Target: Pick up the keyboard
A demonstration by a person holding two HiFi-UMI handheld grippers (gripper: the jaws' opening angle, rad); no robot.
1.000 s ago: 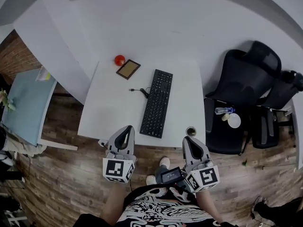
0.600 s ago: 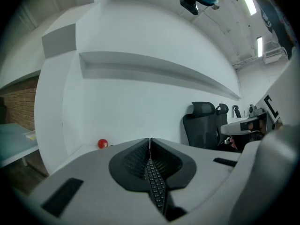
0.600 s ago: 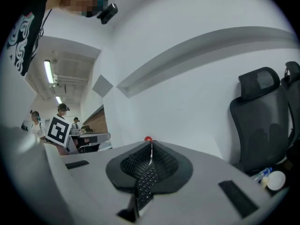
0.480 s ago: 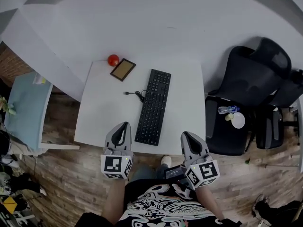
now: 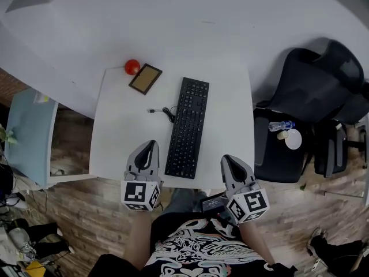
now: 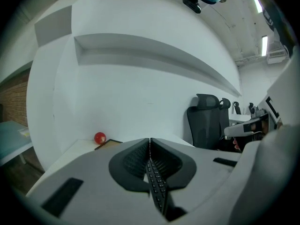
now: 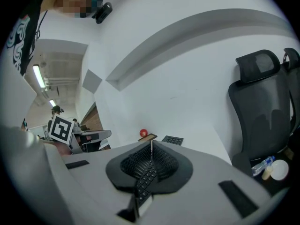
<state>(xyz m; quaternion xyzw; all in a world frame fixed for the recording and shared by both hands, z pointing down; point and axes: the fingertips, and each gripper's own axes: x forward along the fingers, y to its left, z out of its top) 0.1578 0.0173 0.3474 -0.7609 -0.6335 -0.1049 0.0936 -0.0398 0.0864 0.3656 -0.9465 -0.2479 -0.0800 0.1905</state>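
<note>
A black keyboard (image 5: 187, 127) lies lengthwise on the white table (image 5: 127, 137), its cable curled to its left. My left gripper (image 5: 150, 147) is shut and empty, over the table's near edge just left of the keyboard's near end. My right gripper (image 5: 228, 160) is shut and empty too, at the near edge to the right of the keyboard. Neither touches it. In the left gripper view the keyboard (image 6: 157, 186) shows through the gap behind the closed jaws of the left gripper (image 6: 150, 140). In the right gripper view the keyboard (image 7: 172, 139) lies beyond the right gripper (image 7: 151, 144).
A red ball (image 5: 132, 67) and a framed brown tablet (image 5: 145, 79) sit at the table's far left corner. Black office chairs (image 5: 311, 97) stand to the right, one seat holding a bottle (image 5: 285, 125) and a white lid. A light blue table (image 5: 29, 131) is at left.
Both grippers have moved forward from in front of the table to its near edge, either side of the keyboard's near end. Both stayed shut.
</note>
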